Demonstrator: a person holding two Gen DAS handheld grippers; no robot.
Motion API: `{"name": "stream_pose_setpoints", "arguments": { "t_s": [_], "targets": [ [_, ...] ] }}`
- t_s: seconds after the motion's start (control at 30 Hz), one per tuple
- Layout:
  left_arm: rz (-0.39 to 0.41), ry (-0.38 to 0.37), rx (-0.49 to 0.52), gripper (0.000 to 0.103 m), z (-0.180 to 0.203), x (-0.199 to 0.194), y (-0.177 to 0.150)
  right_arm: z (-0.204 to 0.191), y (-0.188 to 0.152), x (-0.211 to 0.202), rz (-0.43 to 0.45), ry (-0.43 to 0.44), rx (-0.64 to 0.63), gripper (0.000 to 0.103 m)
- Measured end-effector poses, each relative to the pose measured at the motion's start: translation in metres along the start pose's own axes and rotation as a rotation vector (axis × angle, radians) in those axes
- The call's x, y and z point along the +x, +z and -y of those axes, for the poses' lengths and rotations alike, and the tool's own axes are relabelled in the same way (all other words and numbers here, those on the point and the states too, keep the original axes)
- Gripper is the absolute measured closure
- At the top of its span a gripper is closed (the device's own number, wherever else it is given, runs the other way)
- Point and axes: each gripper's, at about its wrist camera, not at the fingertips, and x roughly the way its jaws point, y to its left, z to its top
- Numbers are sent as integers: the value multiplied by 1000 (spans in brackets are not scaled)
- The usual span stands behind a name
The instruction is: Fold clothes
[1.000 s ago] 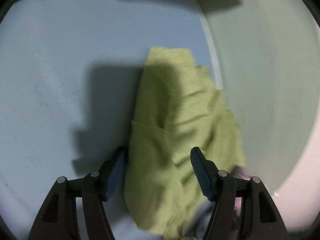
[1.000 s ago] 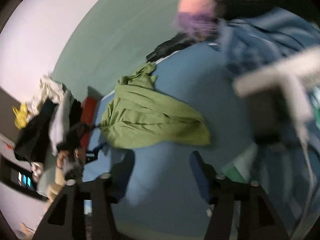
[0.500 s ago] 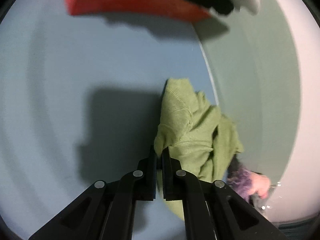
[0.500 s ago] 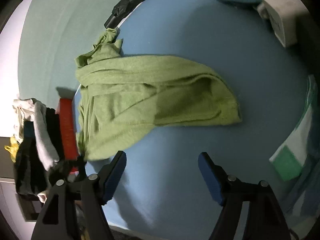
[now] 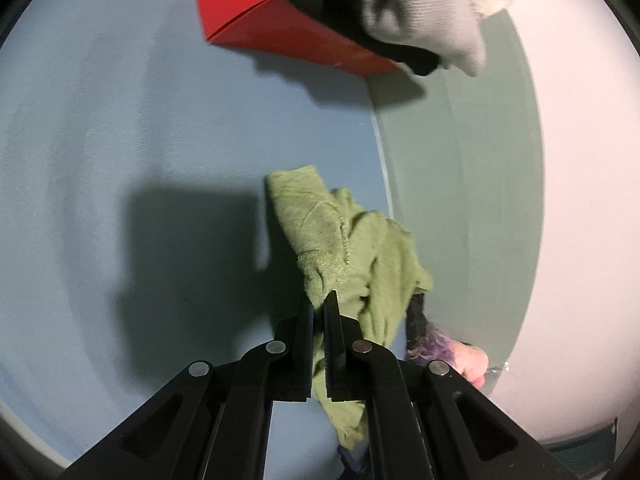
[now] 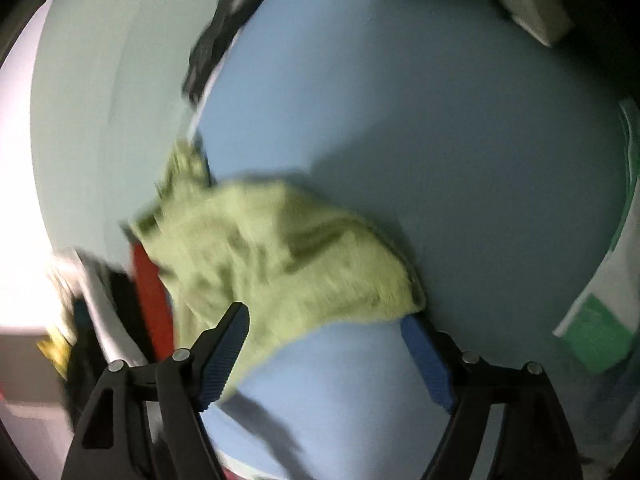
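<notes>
So off to the side we've got a red box (image 5: 276, 20) sitting on the blue tabletop (image 5: 100, 160), with a pile of black and grey laundry (image 5: 404, 12) flopped over its far right corner. In the right wrist view there's a white and green folded thing (image 6: 600, 320) at the right edge, plus a blurry whitish box (image 6: 528, 4) further back.

Green garment (image 5: 352, 248), centre of the left wrist view, is seen as soft matt knit cloth, slightly fuzzy and creased. Blue surface (image 5: 120, 140) on the left is read as smooth and matt; red box (image 5: 256, 12) at top looks like smooth card with a faint sheen. Black gripper fingers (image 5: 336, 344) look like matt plastic, with ribbed pad faces and shiny metal pins.
</notes>
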Motion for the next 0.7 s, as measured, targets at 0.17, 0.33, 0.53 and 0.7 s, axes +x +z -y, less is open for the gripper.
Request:
{"name": "stream_pose_setpoints", "arguments": {
  "t_s": [0.17,0.33,0.53,0.7],
  "targets": [
    [13,-36,62,99,11,-10,-5,-20,1,9,40,-112,-129,54],
    [61,-106,152,99,28,-32,-18,6,1,-3,88,-54,-26,94],
    [149,-237,276,99,60,-96,-34,-72,-24,-109,390,34,-410,100],
    [222,-344,358,99,97,-151,-38,-130,-47,-203,535,330,-562,100]
  ]
}}
